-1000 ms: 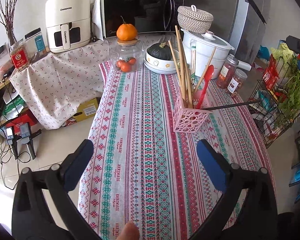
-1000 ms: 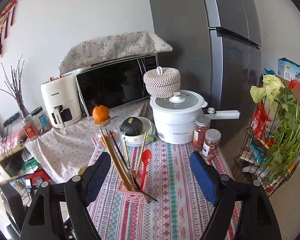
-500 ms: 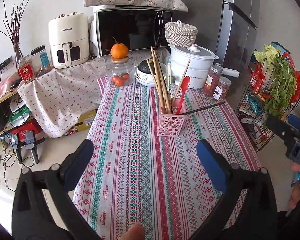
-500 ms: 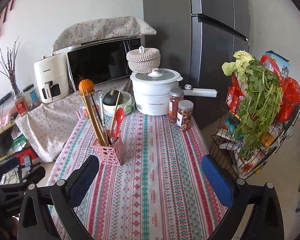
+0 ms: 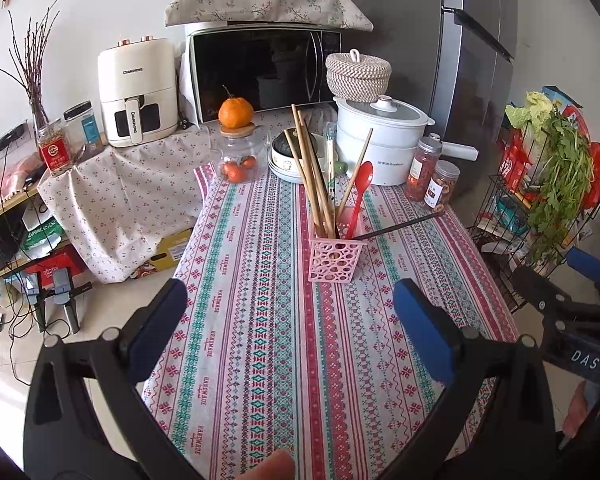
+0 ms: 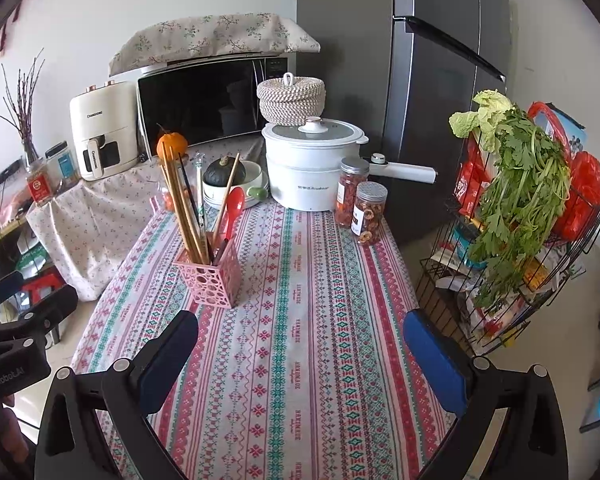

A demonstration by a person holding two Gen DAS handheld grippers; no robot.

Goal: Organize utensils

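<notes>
Our right gripper (image 6: 300, 344) hangs over the near end of the patterned tablecloth (image 6: 300, 360), its blue-padded jaws spread as wide as they go after a last bit of opening, with nothing between them. Our left gripper (image 5: 290, 320) is just as wide and just as empty, pointed down the same cloth.

Ahead of both stands the pink utensil holder (image 5: 334, 260), upright on the table and well clear of either tool. In it we count a bundle of wooden chopsticks (image 5: 312, 176) leaning left, a single wooden stick slanting right, a red spoon (image 5: 360, 188) with its bowl up, and a clear-wrapped item we cannot identify. A dark chopstick (image 5: 400, 226) sticks out sideways over the rim toward the right, far flatter than the rest.

We judge the sorting nearly finished: no loose utensils show on the cloth, and both tools are parked short of the holder. If anything remains, it is that slanted dark chopstick, which would call for a narrow pinch near its free end and a lift to tip it upright without knocking the light holder.

Behind, a glass jar (image 5: 240, 160) holds small red fruits with an orange on its lid, a bowl (image 6: 236, 188) carries a dark squash, and two lidded jars (image 6: 360, 204) of dried snacks stand beside the covered white pot (image 6: 312, 168).
</notes>
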